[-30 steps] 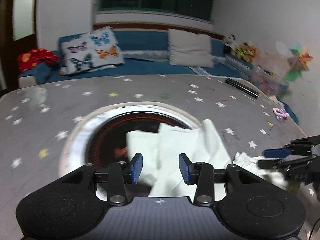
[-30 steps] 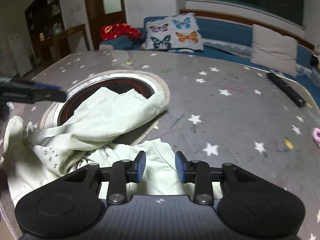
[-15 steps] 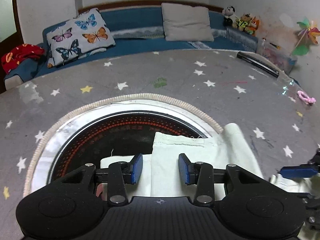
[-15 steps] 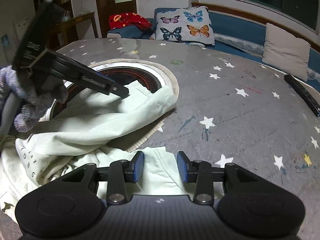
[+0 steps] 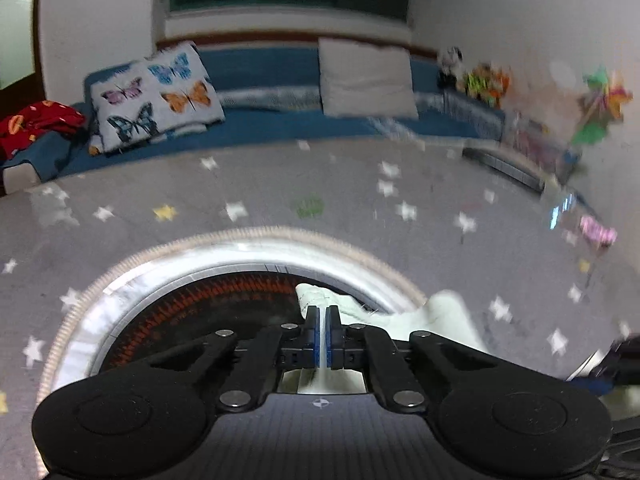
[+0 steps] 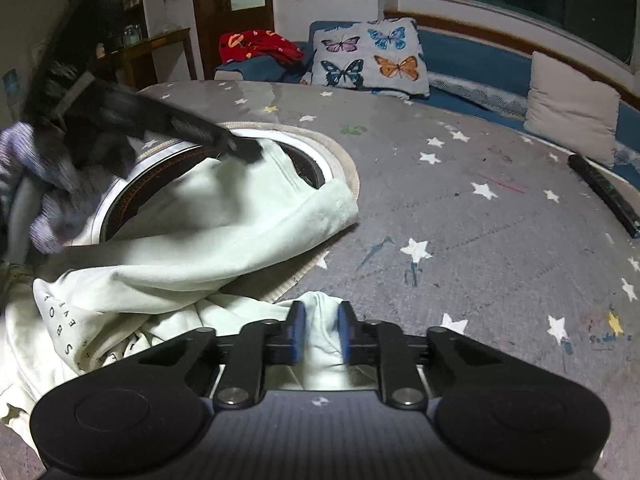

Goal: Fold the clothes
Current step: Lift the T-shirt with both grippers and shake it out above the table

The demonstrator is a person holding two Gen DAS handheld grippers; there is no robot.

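Observation:
A pale green garment (image 6: 224,232) lies crumpled over the near side of a round dark inset (image 5: 180,312) in the grey star-patterned table (image 6: 480,220). My left gripper (image 5: 322,312) is shut on a thin corner of the garment (image 5: 444,312) above the inset. In the right wrist view the same left gripper (image 6: 248,152) holds that corner up, with a knit-sleeved hand (image 6: 36,184) behind it. My right gripper (image 6: 320,312) is closing, its pads pressing a bunched fold of the garment's near edge. The right gripper (image 5: 616,356) shows blurred at the left view's right edge.
A black bar-shaped object (image 6: 604,188) lies on the table at the far right. A small pink item (image 5: 596,232) sits near the right edge. Behind the table runs a blue bench with a butterfly cushion (image 6: 368,56), a beige cushion (image 6: 572,116) and red cloth (image 6: 256,44).
The left gripper's jaws went from apart to shut on the garment's corner as it moved across the inset. The right gripper's jaws narrowed onto a fold of cloth, which now bunches up between them.

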